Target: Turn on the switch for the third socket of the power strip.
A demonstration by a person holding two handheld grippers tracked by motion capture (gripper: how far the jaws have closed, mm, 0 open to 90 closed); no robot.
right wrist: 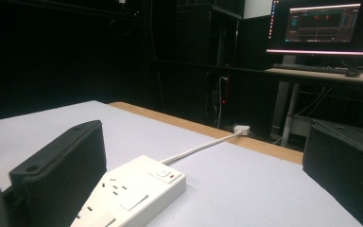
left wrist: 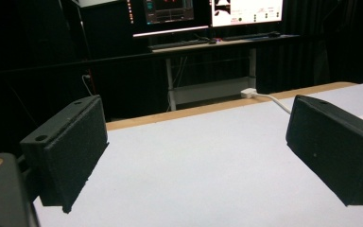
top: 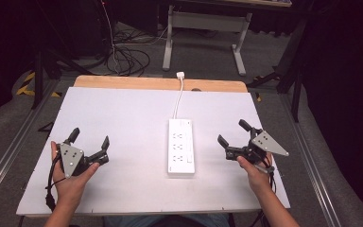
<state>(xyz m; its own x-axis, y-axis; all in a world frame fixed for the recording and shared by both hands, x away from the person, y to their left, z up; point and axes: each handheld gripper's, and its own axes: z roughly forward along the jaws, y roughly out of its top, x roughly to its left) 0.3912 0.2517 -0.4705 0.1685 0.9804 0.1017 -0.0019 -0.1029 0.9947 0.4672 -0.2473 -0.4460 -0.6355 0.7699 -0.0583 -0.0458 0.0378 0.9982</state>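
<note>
My right gripper [top: 234,134], jaws spread and empty; power strip [top: 180,145] just left. Risk: careless approach shoves the strip sideways.

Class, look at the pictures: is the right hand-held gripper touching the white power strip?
Apart. The high view shows bare table between the right hand-held gripper and the power strip; its jaws stand open, holding nothing.
</note>
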